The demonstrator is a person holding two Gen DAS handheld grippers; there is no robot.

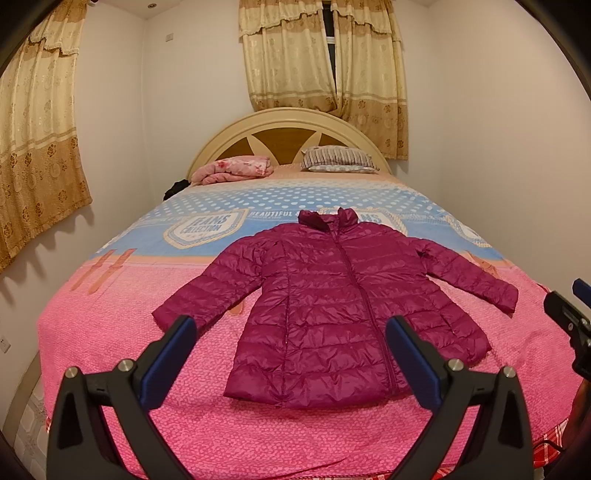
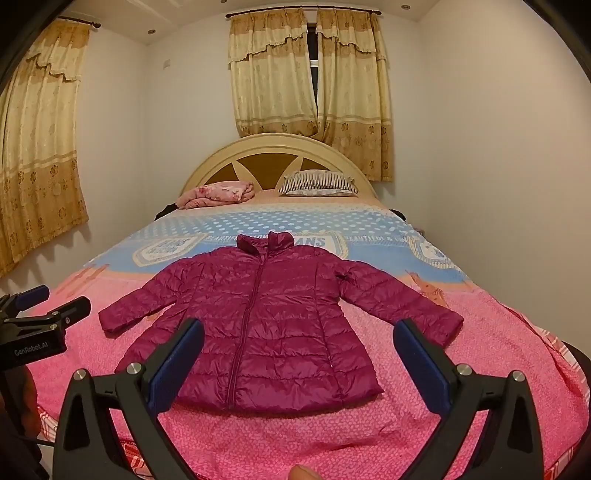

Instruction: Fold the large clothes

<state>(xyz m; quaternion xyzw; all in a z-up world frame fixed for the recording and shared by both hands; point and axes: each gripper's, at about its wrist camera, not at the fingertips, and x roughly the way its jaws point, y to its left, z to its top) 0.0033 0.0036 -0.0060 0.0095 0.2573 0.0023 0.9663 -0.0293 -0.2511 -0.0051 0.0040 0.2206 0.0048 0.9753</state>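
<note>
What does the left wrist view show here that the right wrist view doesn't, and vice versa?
Only the left wrist view shows the right gripper at its right edge. Only the right wrist view shows the left gripper with its GenRobot.AI label, the curtain rod, and a fingertip at the bottom. Both show the magenta jacket spread flat, zipped, on the bed, both grippers open.
</note>
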